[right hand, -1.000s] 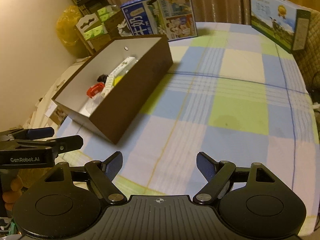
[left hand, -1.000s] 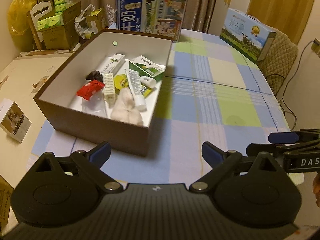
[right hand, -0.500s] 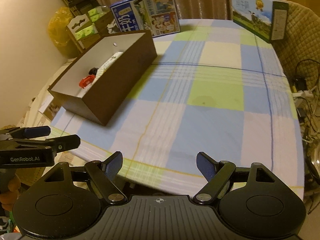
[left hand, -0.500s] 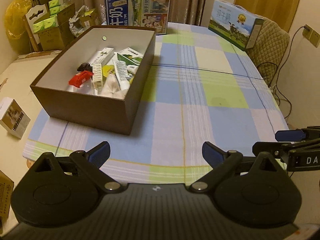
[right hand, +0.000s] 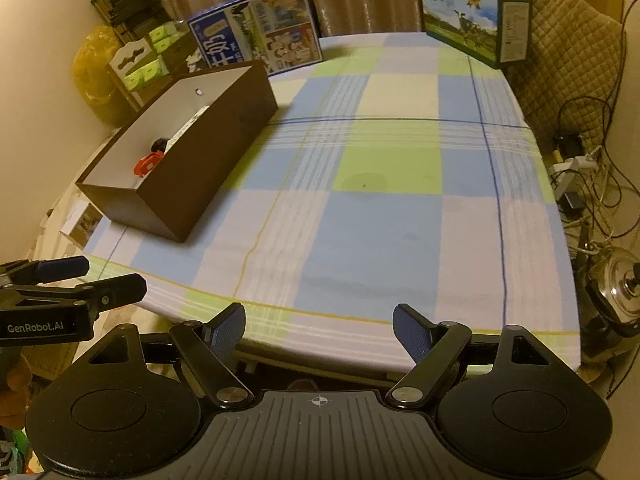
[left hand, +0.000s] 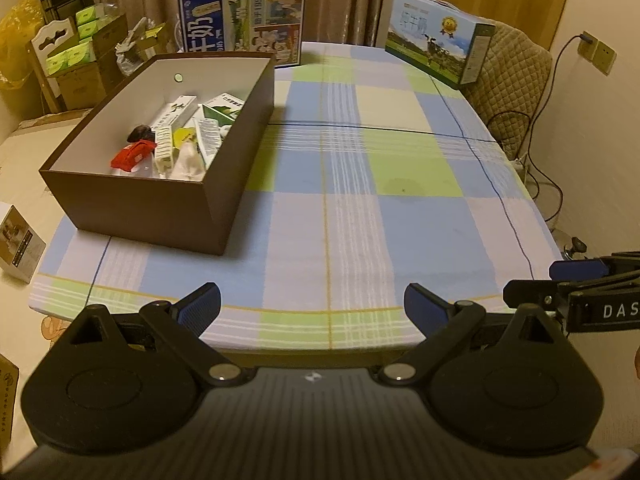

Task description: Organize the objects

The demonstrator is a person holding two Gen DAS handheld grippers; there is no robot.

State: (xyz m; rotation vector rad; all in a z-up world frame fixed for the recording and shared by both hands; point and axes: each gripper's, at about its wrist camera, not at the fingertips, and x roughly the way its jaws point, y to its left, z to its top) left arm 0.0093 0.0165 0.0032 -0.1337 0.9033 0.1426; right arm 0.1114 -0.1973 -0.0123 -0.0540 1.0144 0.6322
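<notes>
Checked tablecloth (left hand: 344, 216) lies bare ahead of both tongs. Left gripper (left hand: 312, 304) and right gripper (right hand: 318, 328) hang at the near table edge, jaws spread wide, empty. Brown box (left hand: 160, 208) of small packets sits ahead-left; two milk cartons (left hand: 244, 20) stand well beyond it.

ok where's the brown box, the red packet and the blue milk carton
brown box (left hand: 160, 216): left wrist view, near outer wall
red packet (left hand: 132, 156): left wrist view, its top face
blue milk carton (left hand: 240, 20): left wrist view, printed front
</notes>
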